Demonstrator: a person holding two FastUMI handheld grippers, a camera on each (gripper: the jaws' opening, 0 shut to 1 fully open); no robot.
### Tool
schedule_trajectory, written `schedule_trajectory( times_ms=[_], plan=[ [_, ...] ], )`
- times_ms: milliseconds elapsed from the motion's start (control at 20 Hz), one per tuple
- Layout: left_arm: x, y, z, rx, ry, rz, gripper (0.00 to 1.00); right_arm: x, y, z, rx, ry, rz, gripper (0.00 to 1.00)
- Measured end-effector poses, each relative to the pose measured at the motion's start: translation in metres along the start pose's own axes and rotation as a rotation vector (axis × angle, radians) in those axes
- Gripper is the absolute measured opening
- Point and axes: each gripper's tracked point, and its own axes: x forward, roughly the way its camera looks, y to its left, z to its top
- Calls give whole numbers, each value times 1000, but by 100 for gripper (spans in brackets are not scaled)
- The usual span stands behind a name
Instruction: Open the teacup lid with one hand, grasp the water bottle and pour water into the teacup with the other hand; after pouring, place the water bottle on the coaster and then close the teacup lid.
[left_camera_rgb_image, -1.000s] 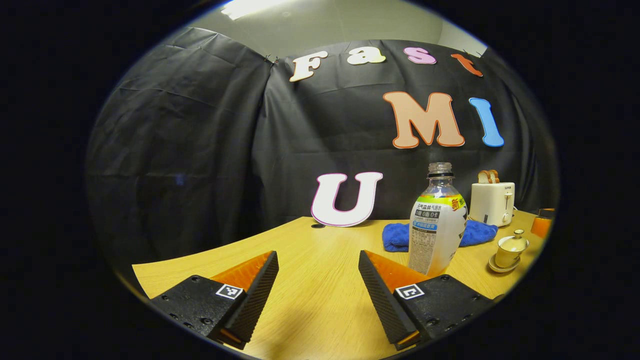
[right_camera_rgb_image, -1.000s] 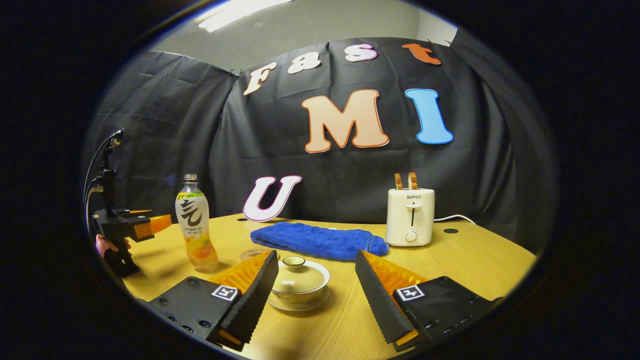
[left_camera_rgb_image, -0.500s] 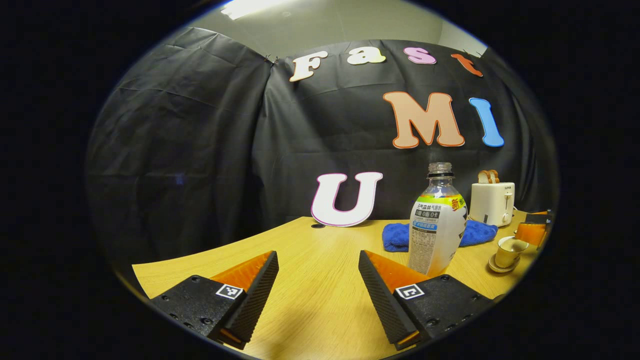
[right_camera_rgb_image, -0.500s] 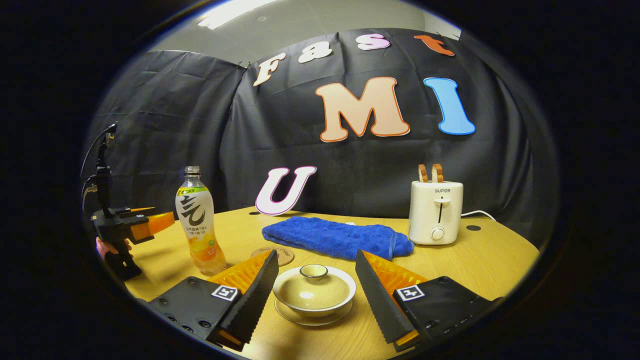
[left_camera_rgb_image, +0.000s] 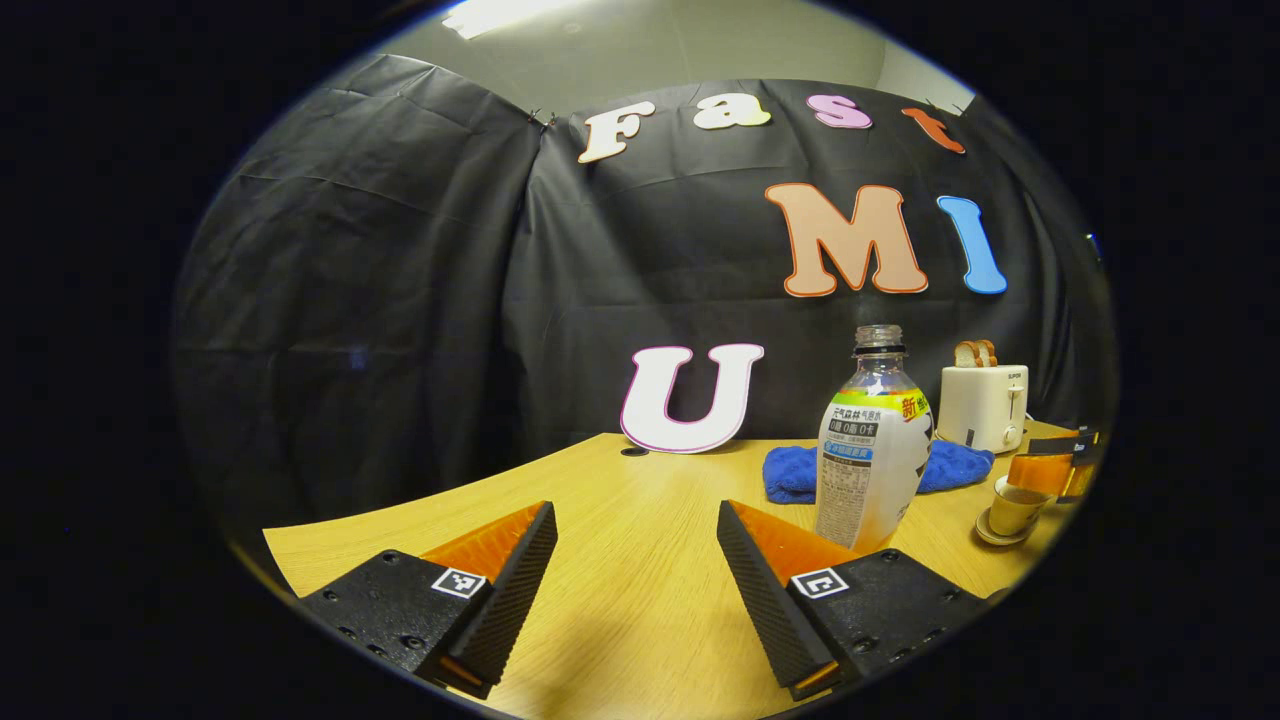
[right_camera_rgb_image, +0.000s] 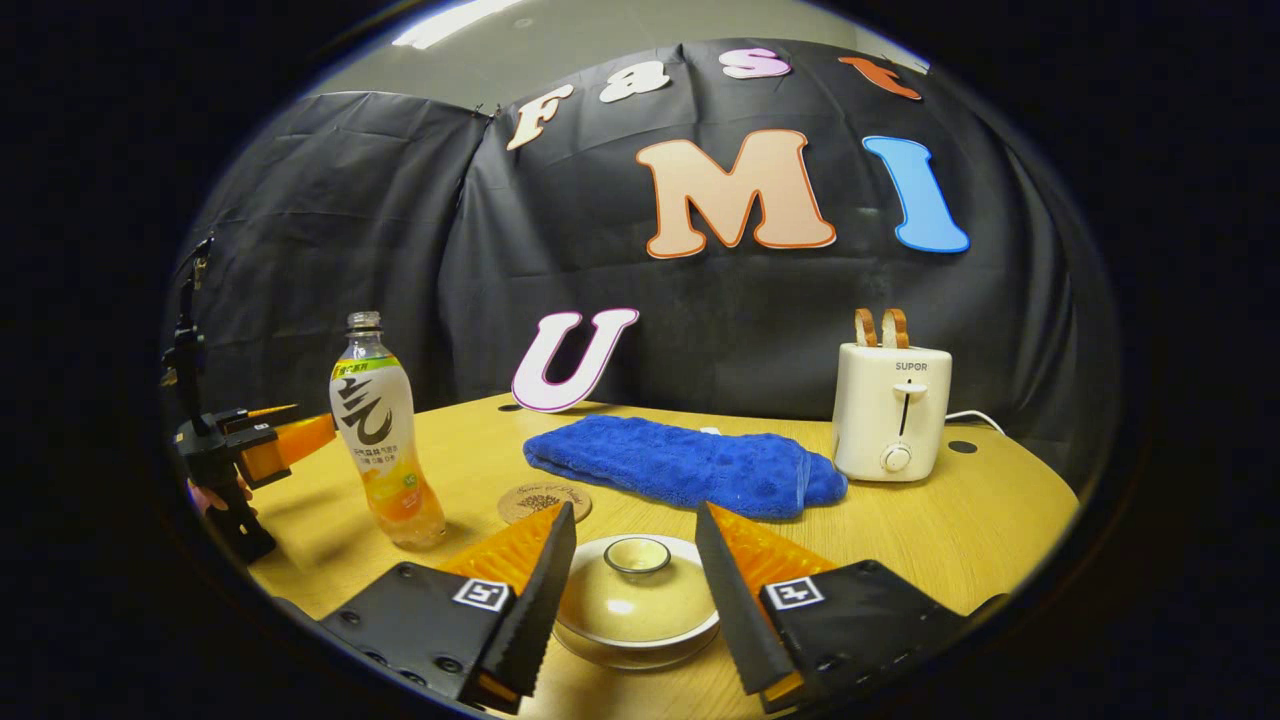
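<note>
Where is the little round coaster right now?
In the right gripper view, the coaster lies flat on the table, between the water bottle and the blue towel, just behind the teacup.

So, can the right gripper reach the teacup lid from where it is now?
Probably yes. The right gripper is open, one finger on each side of the teacup lid, and nothing stands between them. The fingers are not pressing the lid yet.

Creased black cloth (right_camera_rgb_image: 350, 230) hangs as the wall behind a curved, light wood counter (right_camera_rgb_image: 980, 530), where a white toaster (right_camera_rgb_image: 892, 410) holding 2 bread slices and a rumpled blue towel (right_camera_rgb_image: 690, 465) sit near the back, under a pale ceiling (left_camera_rgb_image: 680, 40) with 1 lit panel (left_camera_rgb_image: 495, 15).
</note>
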Motion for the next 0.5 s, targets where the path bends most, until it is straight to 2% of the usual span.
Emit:
schedule_trajectory(
  times_ms=[50, 250, 400, 500],
  plan=[
    [0, 0, 0, 0, 0, -1, 94, 1, 0, 0, -1, 4, -2, 74],
    [0, -1, 0, -1, 0, -3, 94, 3, -1, -3, 0, 21, -4, 39],
    [0, -1, 0, -1, 0, -4, 94, 2, -1, -3, -3, 24, -5, 38],
    [0, -1, 1, -1, 0, -5, 94, 2, -1, -4, -8, 23, -7, 32]
  ],
)
